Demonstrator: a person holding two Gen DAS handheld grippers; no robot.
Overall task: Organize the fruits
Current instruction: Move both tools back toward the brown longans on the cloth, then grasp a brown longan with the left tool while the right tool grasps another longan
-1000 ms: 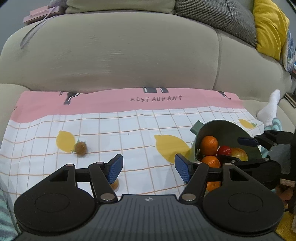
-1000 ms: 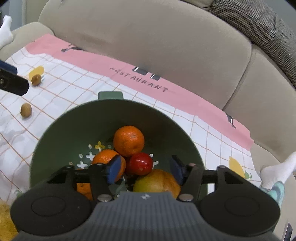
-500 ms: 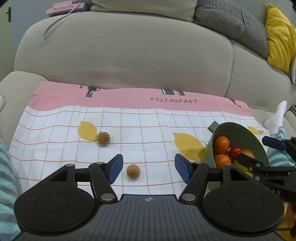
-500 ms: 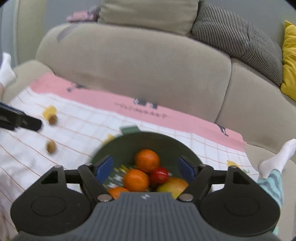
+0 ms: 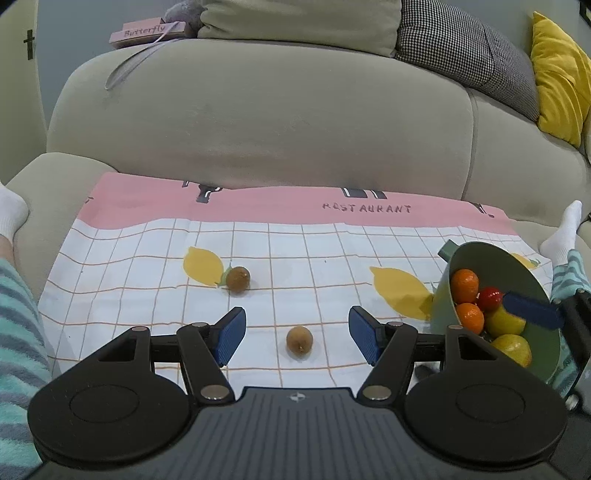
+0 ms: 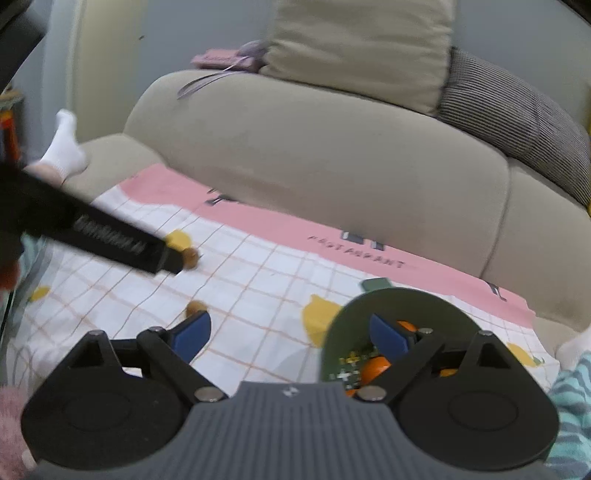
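A green bowl (image 5: 517, 273) holds oranges (image 5: 464, 285), a red fruit (image 5: 489, 298) and yellow fruits (image 5: 513, 347); it stands at the right of the checked cloth (image 5: 295, 258). Two small brown fruits lie on the cloth, one near (image 5: 299, 340) and one farther left (image 5: 238, 279). My left gripper (image 5: 297, 334) is open and empty, with the near brown fruit between its fingertips in view. My right gripper (image 6: 290, 332) is open and empty, above the bowl's left rim (image 6: 369, 306). Both brown fruits show in the right wrist view (image 6: 191, 256), (image 6: 192, 307).
The cloth lies on a beige sofa seat (image 5: 258, 122). A pink box (image 5: 147, 31), a checked cushion (image 5: 461, 48) and a yellow cushion (image 5: 557, 74) sit on the backrest. Feet in white socks (image 5: 11, 214) and striped sleeves (image 5: 18, 332) flank the cloth.
Both grippers have pulled back and up, away from the cloth. The right gripper has shifted left off the bowl's middle and opened wider. The second brown fruit has come into the left wrist view.
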